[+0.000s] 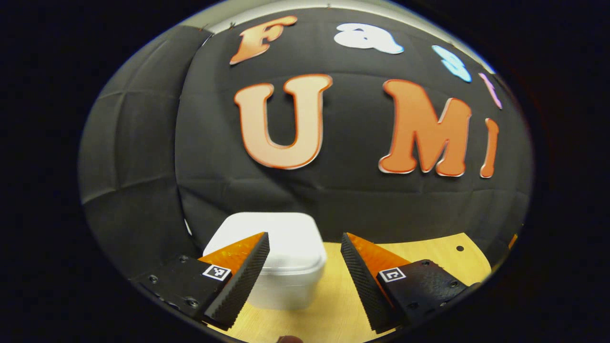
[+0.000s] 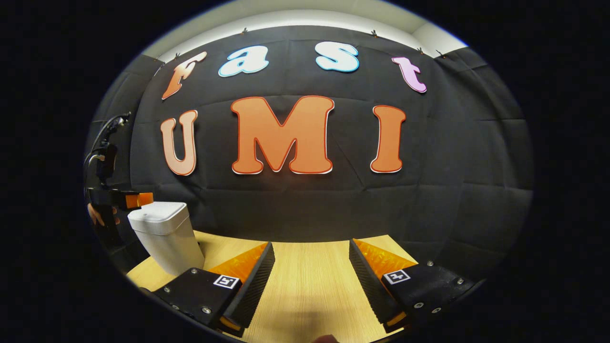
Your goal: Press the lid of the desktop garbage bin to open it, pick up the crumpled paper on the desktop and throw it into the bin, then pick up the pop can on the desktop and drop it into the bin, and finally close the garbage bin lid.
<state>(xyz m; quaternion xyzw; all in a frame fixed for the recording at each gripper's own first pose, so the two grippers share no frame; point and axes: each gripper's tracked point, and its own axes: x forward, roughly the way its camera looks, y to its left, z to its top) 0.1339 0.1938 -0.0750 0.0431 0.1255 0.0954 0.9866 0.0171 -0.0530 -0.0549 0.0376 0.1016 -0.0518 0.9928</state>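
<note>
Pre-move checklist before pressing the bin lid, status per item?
1. White plastic desktop garbage bin lid shut: ok, ready to be pressed.
2. Left gripper jaws open, nothing held: ok.
3. Left gripper near the bin: ok; in the right gripper view it sits at the bin's top edge; contact cannot tell.
4. Right gripper jaws open, nothing held, apart from the bin: ok.
5. Light wooden desktop bare between right jaws: ok.
6. Where the crumpled paper and pop can lie: cannot tell.
</note>
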